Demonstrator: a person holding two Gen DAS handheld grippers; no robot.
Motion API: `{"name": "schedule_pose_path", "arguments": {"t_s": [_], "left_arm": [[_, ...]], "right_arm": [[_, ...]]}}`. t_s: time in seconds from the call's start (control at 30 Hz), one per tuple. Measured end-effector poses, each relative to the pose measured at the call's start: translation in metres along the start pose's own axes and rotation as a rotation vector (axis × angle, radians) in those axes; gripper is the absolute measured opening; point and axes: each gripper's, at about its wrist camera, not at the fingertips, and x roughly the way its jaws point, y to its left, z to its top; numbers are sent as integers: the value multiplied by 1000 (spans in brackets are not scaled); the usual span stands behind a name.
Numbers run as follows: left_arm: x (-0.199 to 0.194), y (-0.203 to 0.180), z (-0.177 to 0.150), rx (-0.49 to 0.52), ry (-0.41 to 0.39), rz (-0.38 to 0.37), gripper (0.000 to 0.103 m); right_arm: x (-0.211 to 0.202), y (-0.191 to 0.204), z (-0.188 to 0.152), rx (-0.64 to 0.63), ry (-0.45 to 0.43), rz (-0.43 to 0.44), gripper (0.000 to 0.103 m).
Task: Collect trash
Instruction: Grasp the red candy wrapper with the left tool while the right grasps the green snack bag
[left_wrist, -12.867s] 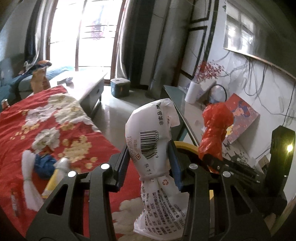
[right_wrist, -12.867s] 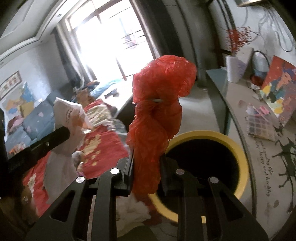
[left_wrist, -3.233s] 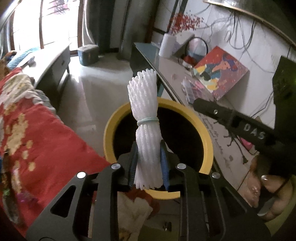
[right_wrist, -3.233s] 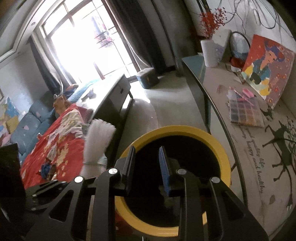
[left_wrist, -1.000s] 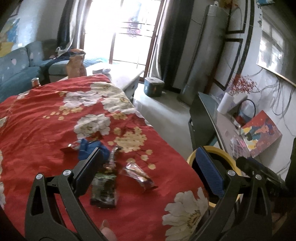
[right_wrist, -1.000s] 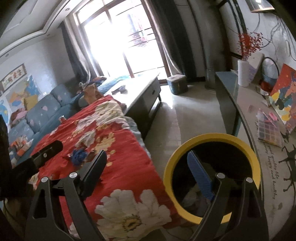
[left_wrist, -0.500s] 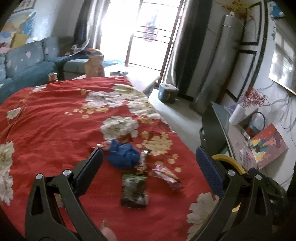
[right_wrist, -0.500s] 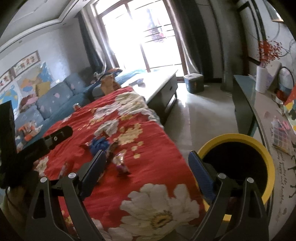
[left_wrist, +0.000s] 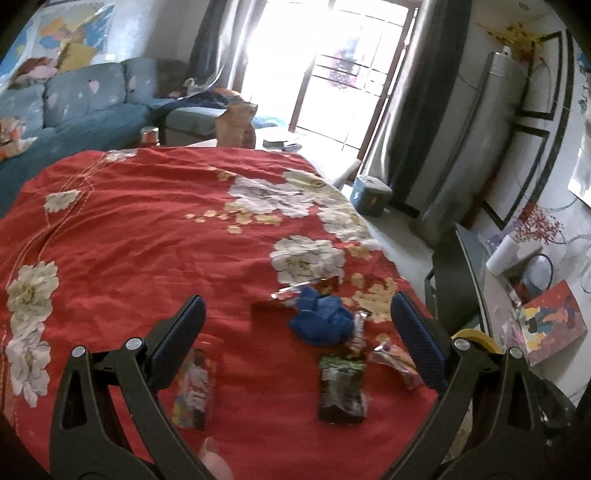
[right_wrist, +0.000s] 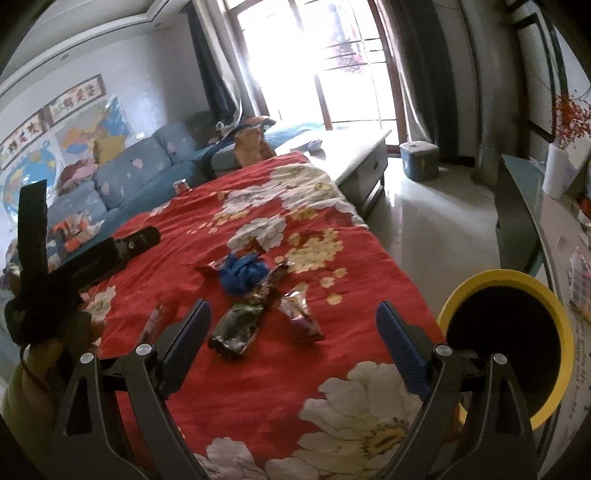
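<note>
Both grippers hang spread and empty over a red cloth (left_wrist: 129, 229), the left gripper (left_wrist: 297, 325) and right gripper (right_wrist: 293, 325) framing a loose heap of trash at frame centre. A blue wad (left_wrist: 320, 325) lies touching a dark wrapper (left_wrist: 341, 387) and a foil packet (right_wrist: 301, 314); another wrapper (left_wrist: 194, 387) sits apart, lower left. The yellow bin (right_wrist: 506, 343) waits at lower right, beside the cloth's edge. The crinkled packets overlap, so a careless pinch could likely snag two, or bunch the cloth.
</note>
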Motion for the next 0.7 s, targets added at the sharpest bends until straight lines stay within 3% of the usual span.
{"name": "schedule_pose_path", "arguments": {"t_s": [0.47,0.7], "left_arm": [[31,40,8,-8,59,32,91],[56,42,11,53,133,3,67]], "right_arm": [[36,33,-7,-64,82,37,88],[60,44,-12,-86,132,53,88]]}}
